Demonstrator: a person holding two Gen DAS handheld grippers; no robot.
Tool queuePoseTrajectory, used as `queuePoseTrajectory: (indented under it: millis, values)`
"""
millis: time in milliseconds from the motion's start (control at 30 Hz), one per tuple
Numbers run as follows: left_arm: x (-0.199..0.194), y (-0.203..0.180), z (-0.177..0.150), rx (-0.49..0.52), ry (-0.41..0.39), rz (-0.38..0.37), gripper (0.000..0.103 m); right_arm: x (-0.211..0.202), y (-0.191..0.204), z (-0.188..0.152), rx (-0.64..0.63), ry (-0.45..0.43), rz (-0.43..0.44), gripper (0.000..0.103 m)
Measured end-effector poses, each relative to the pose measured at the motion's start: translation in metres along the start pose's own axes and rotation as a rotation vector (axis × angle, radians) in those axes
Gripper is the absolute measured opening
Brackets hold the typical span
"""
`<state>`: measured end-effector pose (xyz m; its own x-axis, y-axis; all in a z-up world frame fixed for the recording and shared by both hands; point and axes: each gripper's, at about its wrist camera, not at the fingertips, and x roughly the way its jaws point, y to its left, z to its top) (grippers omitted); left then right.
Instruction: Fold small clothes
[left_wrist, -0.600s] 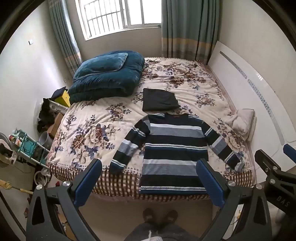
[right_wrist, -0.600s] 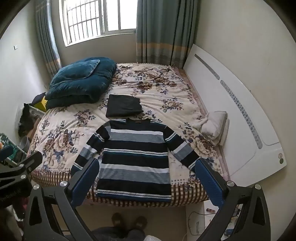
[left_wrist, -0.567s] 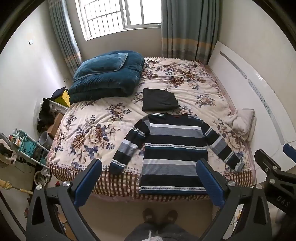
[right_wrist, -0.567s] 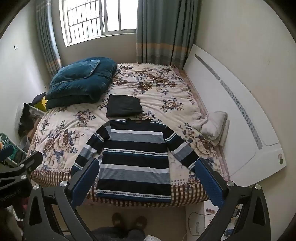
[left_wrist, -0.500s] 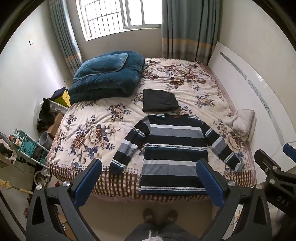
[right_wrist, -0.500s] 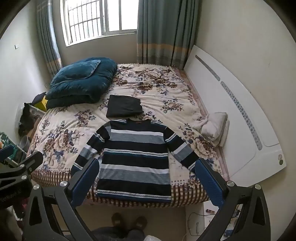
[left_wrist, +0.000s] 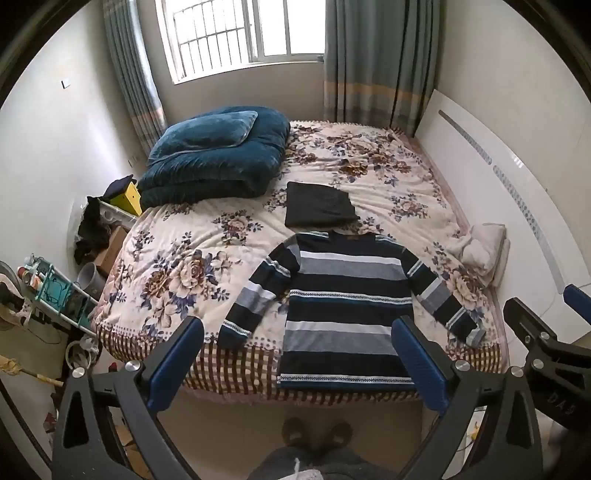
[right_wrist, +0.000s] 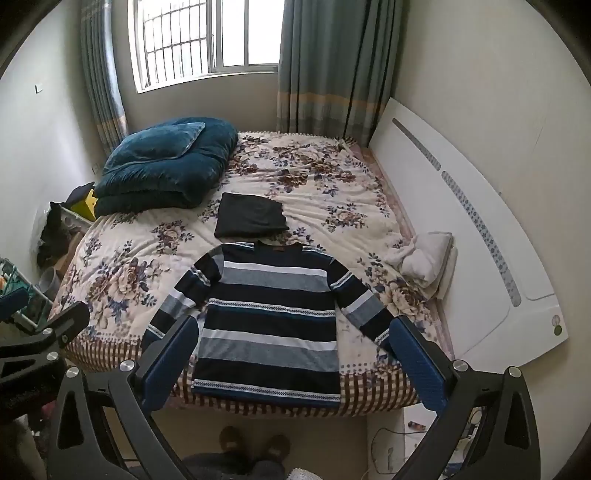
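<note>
A: We look down on a small bedroom; the bed (left_wrist: 207, 258) with its floral cover fills the middle, a barred window (left_wrist: 236, 33) at twelve o'clock, curtains (left_wrist: 373, 62) on both sides of it, a white headboard (left_wrist: 491, 184) running along three o'clock.

B: And the sweater (left_wrist: 343, 306)?

A: We see it spread flat, striped in navy, grey and white, at the near edge of the bed, about six o'clock from the bed's middle; collar toward twelve, hem overhanging the checked border; both sleeves angle outward, toward eight and four o'clock.

B: Anything beside it?

A: A folded black garment (left_wrist: 317, 205) lies just beyond the collar, at twelve o'clock from the sweater; whether they touch we cannot tell; a blue quilt (left_wrist: 214, 162) with a pillow on top sits at ten o'clock; a pale towel (left_wrist: 480, 247) lies at three o'clock by the headboard.

B: Our tools?

A: Our left gripper (left_wrist: 295, 363) hangs above the floor before the bed, jaws spread wide, nothing between the blue pads; our right gripper (right_wrist: 291, 365) is likewise spread wide and grasps nothing; each frames the sweater's hem; neither touches cloth.

B: Below us?

A: Our shoes (right_wrist: 255, 443) at six o'clock on the floor; clutter (left_wrist: 55, 284) along nine o'clock by the wall.
</note>
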<state>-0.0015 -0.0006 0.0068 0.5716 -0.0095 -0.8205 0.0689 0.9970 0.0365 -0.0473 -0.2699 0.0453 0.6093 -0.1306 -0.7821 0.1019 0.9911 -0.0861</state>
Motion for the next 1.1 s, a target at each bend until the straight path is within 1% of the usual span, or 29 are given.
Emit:
queuePoseTrajectory:
  millis: [67,300,333,500,633,833,1100]
  values:
    - [-0.002,0.002,-0.003,-0.004,-0.007,0.0,0.103,0.0,-0.001,-0.003,-0.002,-0.004,0.001,0.103]
    - [-0.005,0.005,0.002,-0.009,-0.014,-0.006,0.103,0.006,-0.002,-0.006,-0.01,-0.009,-0.001,0.103]
    - [-0.005,0.004,0.003,-0.009,-0.014,-0.006,0.103,-0.001,-0.006,0.001,-0.011,-0.01,0.0,0.103]
    - [-0.007,0.003,0.005,-0.01,-0.016,-0.005,0.103,-0.007,-0.009,0.007,-0.009,-0.012,-0.001,0.103]
    - [-0.007,0.002,0.007,-0.01,-0.017,-0.009,0.103,-0.007,-0.008,0.007,-0.011,-0.015,-0.005,0.103]
    - [-0.012,-0.004,0.018,-0.019,-0.026,-0.015,0.103,-0.009,-0.011,0.009,-0.011,-0.018,-0.006,0.103]
    - [-0.013,-0.001,0.012,-0.018,-0.031,-0.018,0.103,-0.011,-0.009,0.006,-0.012,-0.024,-0.006,0.103]
